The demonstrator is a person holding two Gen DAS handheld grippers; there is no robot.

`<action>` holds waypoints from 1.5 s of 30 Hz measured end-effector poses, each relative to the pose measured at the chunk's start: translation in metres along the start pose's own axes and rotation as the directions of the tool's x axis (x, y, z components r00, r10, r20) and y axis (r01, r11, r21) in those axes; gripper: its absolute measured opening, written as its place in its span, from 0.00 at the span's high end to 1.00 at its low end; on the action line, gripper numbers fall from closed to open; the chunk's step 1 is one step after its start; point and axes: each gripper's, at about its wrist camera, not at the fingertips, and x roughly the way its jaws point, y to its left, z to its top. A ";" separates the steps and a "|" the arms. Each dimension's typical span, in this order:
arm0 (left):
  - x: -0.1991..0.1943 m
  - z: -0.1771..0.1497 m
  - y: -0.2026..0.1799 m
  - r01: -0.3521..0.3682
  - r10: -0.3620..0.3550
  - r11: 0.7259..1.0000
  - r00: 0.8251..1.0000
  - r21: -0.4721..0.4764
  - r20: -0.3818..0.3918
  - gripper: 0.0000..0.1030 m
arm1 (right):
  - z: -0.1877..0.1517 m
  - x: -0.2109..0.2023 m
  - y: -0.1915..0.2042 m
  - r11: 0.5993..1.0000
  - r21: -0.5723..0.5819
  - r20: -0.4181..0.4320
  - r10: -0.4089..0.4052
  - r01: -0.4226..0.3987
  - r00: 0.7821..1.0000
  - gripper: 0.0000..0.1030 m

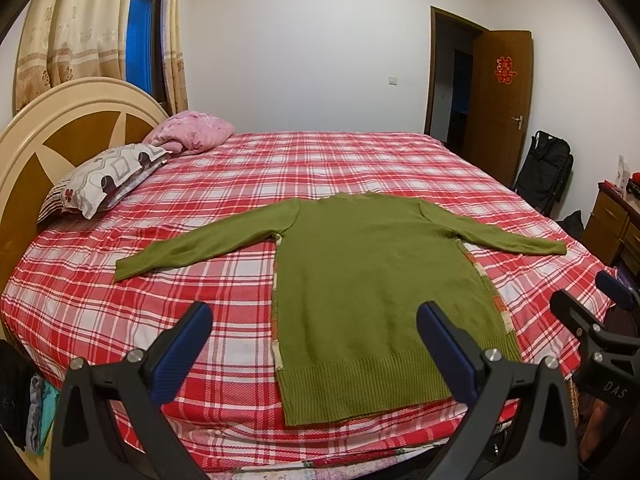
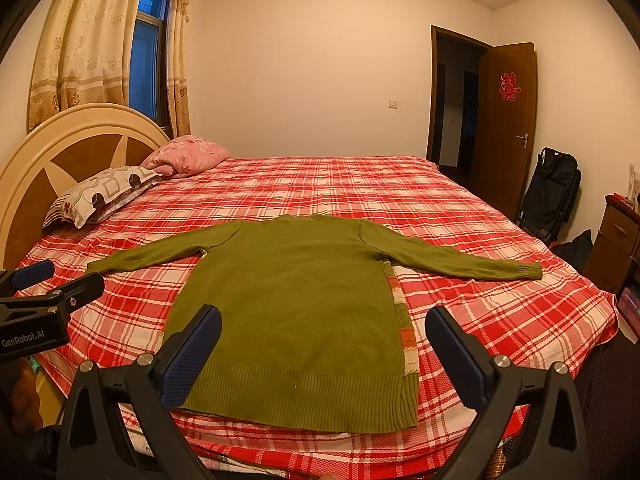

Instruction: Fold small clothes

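Observation:
A green knit sweater (image 1: 372, 280) lies flat on the red plaid bed (image 1: 224, 168), back up, both sleeves spread out sideways, hem toward me. It also shows in the right wrist view (image 2: 296, 304). My left gripper (image 1: 316, 320) is open and empty, held above the near bed edge over the sweater's lower left part. My right gripper (image 2: 324, 324) is open and empty above the hem's middle. The right gripper also shows at the right edge of the left wrist view (image 1: 588, 300). The left gripper shows at the left edge of the right wrist view (image 2: 52, 280).
A patterned pillow (image 1: 108, 178) and a pink blanket (image 1: 192, 130) lie by the wooden headboard (image 1: 48, 136) at far left. An open brown door (image 1: 502, 104), a black folded stroller (image 1: 546, 176) and a wooden drawer unit (image 1: 612, 220) stand at the right.

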 end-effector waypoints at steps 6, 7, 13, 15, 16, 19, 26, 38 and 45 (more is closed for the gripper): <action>0.002 -0.001 0.002 0.000 0.000 1.000 1.000 -0.006 -0.005 0.00 | 0.000 0.000 -0.001 1.000 0.002 -0.001 0.000 0.000 1.000 0.01; 0.003 -0.001 0.003 0.000 0.000 1.000 1.000 -0.007 -0.006 0.00 | -0.001 0.000 -0.001 1.000 0.003 -0.002 0.001 -0.001 1.000 0.01; 0.003 0.000 0.004 0.001 -0.001 1.000 1.000 -0.010 -0.012 0.00 | -0.001 0.001 -0.001 1.000 0.004 -0.008 0.001 -0.001 1.000 0.01; 0.004 0.000 0.004 0.001 -0.001 1.000 1.000 -0.011 -0.013 0.00 | 0.000 0.001 0.000 1.000 0.004 -0.008 0.001 -0.001 1.000 0.01; 0.004 0.000 0.004 0.001 -0.001 1.000 1.000 -0.011 -0.013 0.00 | 0.000 0.001 0.000 1.000 0.004 -0.008 0.000 0.000 1.000 0.01; 0.004 0.000 0.003 0.001 -0.001 1.000 1.000 -0.012 -0.016 0.00 | 0.000 0.001 0.000 1.000 0.004 -0.009 0.001 0.000 1.000 0.01; 0.006 0.000 0.003 0.002 -0.003 1.000 1.000 -0.013 -0.022 0.00 | -0.001 0.001 0.002 1.000 0.002 -0.016 0.002 -0.002 1.000 0.01; 0.022 0.003 0.008 0.013 -0.015 1.000 0.998 -0.021 -0.060 0.00 | 0.000 0.021 -0.011 1.000 0.018 -0.065 -0.015 0.016 0.998 0.01; 0.046 0.015 0.007 -0.013 0.015 0.999 0.998 0.035 -0.055 0.00 | 0.001 0.047 -0.029 0.998 0.014 -0.089 -0.066 0.068 0.994 0.01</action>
